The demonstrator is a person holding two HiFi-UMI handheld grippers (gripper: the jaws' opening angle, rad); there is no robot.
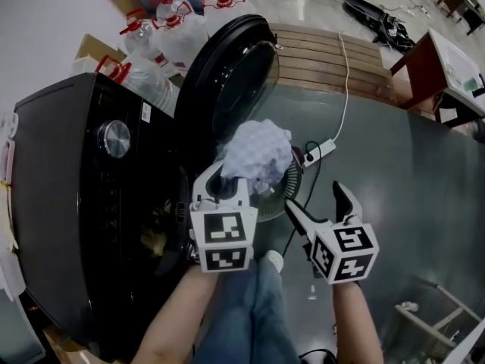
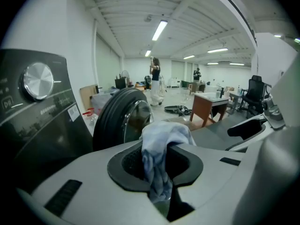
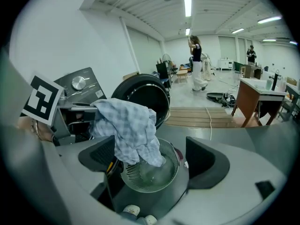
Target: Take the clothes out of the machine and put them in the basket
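Observation:
A pale blue checked cloth (image 1: 258,152) hangs bunched from my left gripper (image 1: 224,176), which is shut on it. In the left gripper view the cloth (image 2: 164,133) is pinched between the dark pads of the left gripper (image 2: 157,166). It hangs just above a round green mesh basket (image 1: 292,179) on the floor, and in the right gripper view the cloth's (image 3: 126,125) lower end dips into the basket (image 3: 151,181). My right gripper (image 1: 318,203) stands open and holds nothing, to the right of the basket. The black washing machine (image 1: 72,203) stands at the left with its round door (image 1: 227,74) swung open.
Water jugs with red caps (image 1: 168,20) stand behind the machine. A white power strip with its cable (image 1: 319,154) lies past the basket, by a wooden platform (image 1: 326,59). A brown table (image 1: 421,68) is at the far right. My jeans and shoe (image 1: 273,261) are below the grippers.

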